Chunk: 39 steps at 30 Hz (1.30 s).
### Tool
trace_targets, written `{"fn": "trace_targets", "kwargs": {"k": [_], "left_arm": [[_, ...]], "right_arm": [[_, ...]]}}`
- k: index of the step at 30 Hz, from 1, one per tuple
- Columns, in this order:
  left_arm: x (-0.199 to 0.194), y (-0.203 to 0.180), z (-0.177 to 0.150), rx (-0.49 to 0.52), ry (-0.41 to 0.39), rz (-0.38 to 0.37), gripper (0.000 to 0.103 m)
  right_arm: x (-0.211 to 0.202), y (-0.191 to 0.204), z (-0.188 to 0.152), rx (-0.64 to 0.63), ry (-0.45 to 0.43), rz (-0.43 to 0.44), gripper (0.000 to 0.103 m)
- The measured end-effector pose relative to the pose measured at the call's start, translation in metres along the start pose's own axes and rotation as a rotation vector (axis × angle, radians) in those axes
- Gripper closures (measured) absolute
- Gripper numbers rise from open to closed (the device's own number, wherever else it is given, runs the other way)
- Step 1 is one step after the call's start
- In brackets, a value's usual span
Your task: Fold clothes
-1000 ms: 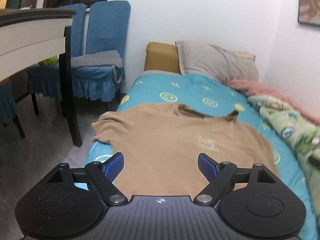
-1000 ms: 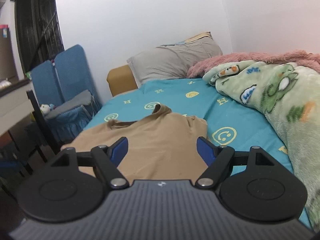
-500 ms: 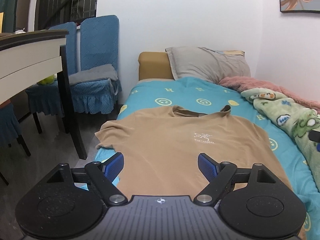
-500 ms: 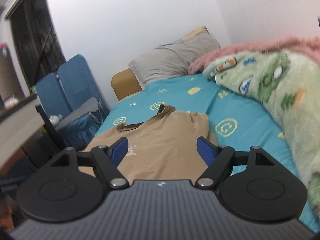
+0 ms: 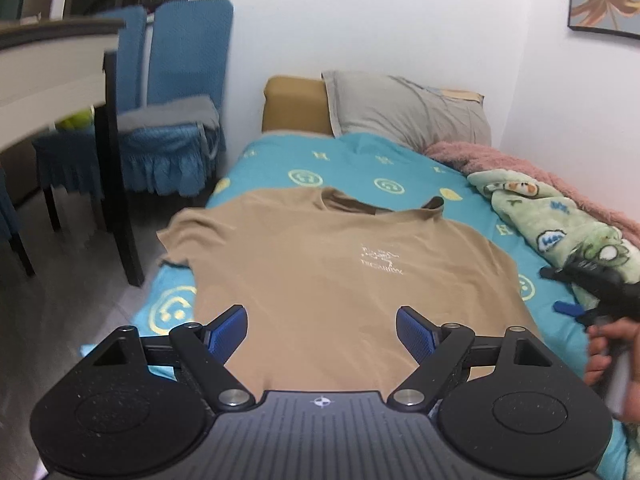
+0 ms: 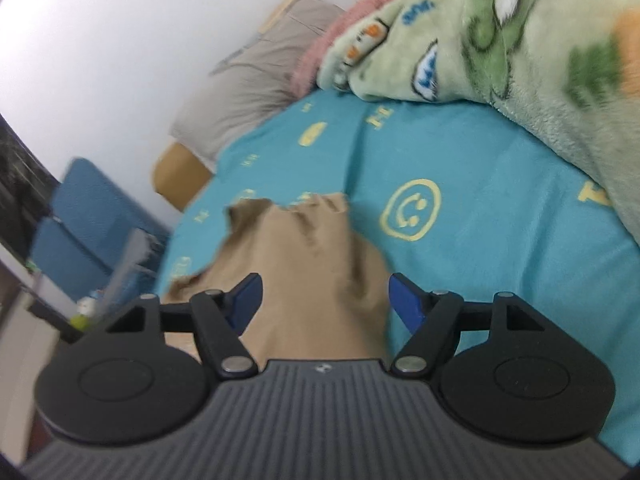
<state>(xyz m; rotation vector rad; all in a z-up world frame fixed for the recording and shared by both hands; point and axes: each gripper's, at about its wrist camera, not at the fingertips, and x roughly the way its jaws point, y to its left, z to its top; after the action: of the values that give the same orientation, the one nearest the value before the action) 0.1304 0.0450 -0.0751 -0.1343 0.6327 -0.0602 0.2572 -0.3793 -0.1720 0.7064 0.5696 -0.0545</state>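
The tan cotton T-shirt [image 5: 320, 276] lies flat, front up, on the turquoise smiley-print bed sheet [image 5: 360, 160], ready for folding. The left gripper [image 5: 321, 326] hovers over its hem, jaws spread, empty. The right gripper [image 6: 325, 300] tilts over the shirt's right edge, jaws closing, nothing pinched yet.

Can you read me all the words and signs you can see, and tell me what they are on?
T-shirt: a small white logo with one line of lettering under it, too blurred to read.
Bedsheet: yellow smiley faces and "H" letters.
Green blanket: blue marks, too blurred to read.
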Motion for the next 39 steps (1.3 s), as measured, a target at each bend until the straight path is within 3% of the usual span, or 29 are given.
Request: {"fn": "trace_targets", "kwargs": {"k": [6,10,12,14,18,24,28,31,33,35,37,39], "left_arm": [[0.038,0.015,0.003,-0.061,0.041,-0.031,0.020],[0.053,0.017,0.000,-0.066,0.039,-0.077,0.020],[0.057,0.014,-0.002,-0.057,0.035,-0.093,0.020],[0.061,0.012,-0.003,-0.050,0.031,-0.105,0.020],[0.069,0.010,-0.003,-0.058,0.025,-0.105,0.020],[0.068,0.024,-0.001,-0.123,0.035,-0.089,0.021],[0.067,0.031,-0.002,-0.153,0.042,-0.096,0.021],[0.066,0.031,-0.002,-0.149,0.043,-0.100,0.021],[0.066,0.028,-0.003,-0.141,0.045,-0.103,0.021],[0.067,0.027,-0.003,-0.141,0.047,-0.105,0.021],[0.067,0.026,-0.003,-0.145,0.049,-0.104,0.021],[0.069,0.026,-0.004,-0.148,0.055,-0.102,0.021]], "right_arm": [[0.049,0.002,-0.009,-0.089,0.024,-0.031,0.033],[0.062,0.018,-0.022,-0.219,0.003,-0.100,0.060],[0.062,0.029,-0.026,-0.283,-0.025,-0.145,0.086],[0.057,0.046,-0.031,-0.371,-0.074,-0.169,0.091],[0.049,0.089,-0.048,-0.588,-0.140,-0.124,0.094],[0.056,0.146,-0.102,-0.849,-0.061,0.048,0.094],[0.055,0.161,-0.126,-0.898,0.004,0.120,0.094],[0.042,0.153,-0.104,-0.770,-0.047,0.138,0.094],[0.032,0.142,-0.076,-0.609,-0.098,0.126,0.089],[0.021,0.125,-0.046,-0.436,-0.156,0.100,0.066],[0.011,0.098,-0.021,-0.253,-0.222,0.086,0.012],[0.006,0.062,-0.004,-0.042,-0.255,0.088,0.010]]}}
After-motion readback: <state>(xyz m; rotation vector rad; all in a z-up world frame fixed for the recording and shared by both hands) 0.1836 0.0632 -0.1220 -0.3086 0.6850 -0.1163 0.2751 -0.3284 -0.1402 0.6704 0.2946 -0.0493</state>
